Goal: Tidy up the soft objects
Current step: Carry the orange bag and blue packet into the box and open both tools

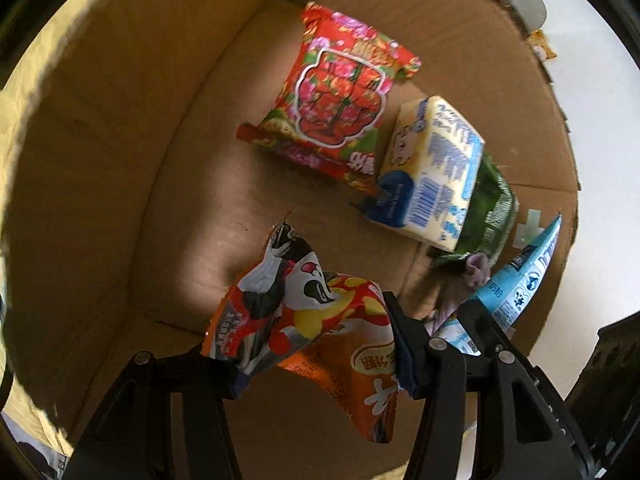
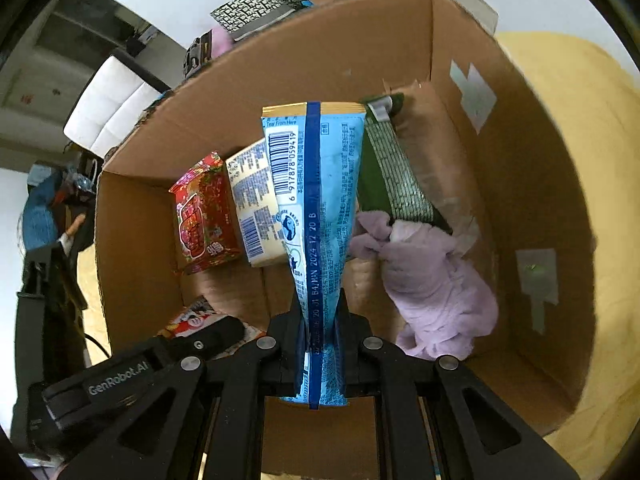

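Two packs: both held over the cardboard box point(image 2: 132, 216).
Left gripper point(image 1: 304, 344): fingers pinching the orange snack bag point(image 1: 304, 320).
Right gripper point(image 2: 320, 320): fingers clamped on the blue pouch point(image 2: 316, 184).
Next: probably lower, release at lower frame.

You've got a matt corrugated cardboard box point(image 2: 460, 60) w/ rough torn rim; glossy crinkled plastic snack bag point(image 1: 304, 320); shiny blue foil pouch point(image 2: 316, 208); fuzzy lilac cloth toy point(image 2: 432, 288) by box's right wall
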Available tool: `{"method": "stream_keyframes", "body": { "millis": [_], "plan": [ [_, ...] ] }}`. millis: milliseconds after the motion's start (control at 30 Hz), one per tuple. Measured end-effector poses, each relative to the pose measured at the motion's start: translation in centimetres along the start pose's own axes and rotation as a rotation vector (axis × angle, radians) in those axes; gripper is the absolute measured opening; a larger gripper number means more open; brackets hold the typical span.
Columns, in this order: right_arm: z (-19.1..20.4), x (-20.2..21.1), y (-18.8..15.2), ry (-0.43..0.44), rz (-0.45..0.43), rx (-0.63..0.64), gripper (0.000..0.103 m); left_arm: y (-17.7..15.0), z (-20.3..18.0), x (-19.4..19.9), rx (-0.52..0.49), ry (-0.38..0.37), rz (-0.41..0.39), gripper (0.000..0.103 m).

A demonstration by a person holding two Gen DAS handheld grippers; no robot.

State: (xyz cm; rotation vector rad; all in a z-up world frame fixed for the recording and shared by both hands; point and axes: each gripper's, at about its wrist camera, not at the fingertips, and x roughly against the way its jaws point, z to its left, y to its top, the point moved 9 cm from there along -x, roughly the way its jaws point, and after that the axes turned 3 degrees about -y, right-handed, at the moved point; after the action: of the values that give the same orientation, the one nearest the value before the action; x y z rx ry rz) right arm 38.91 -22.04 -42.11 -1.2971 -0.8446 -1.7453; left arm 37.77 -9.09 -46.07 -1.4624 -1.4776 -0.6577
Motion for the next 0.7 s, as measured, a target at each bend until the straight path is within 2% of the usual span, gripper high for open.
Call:
{"method": "stream_keyframes", "body": {
  "millis": [233,567,700],
  "plan": [
    [-0.7,-1.6,-1.4,0.014,-0.015,-0.069,0.012,0.1,0.1,-0.7,0.001,0.01,-0.001,0.055],
    [-0.7,-2.5,-2.3,0.009,0.022,-0.08,0.017,-0.8,0.0,-0.2,-0.01,0.094,-0.012,0.055],
    [-0.4,-2.0,-2.4,0.031,0.025,-0.08,0.034,-1.1,-0.7,0.7,-0.041,0.102,-0.032,0.055]
  ]
}}
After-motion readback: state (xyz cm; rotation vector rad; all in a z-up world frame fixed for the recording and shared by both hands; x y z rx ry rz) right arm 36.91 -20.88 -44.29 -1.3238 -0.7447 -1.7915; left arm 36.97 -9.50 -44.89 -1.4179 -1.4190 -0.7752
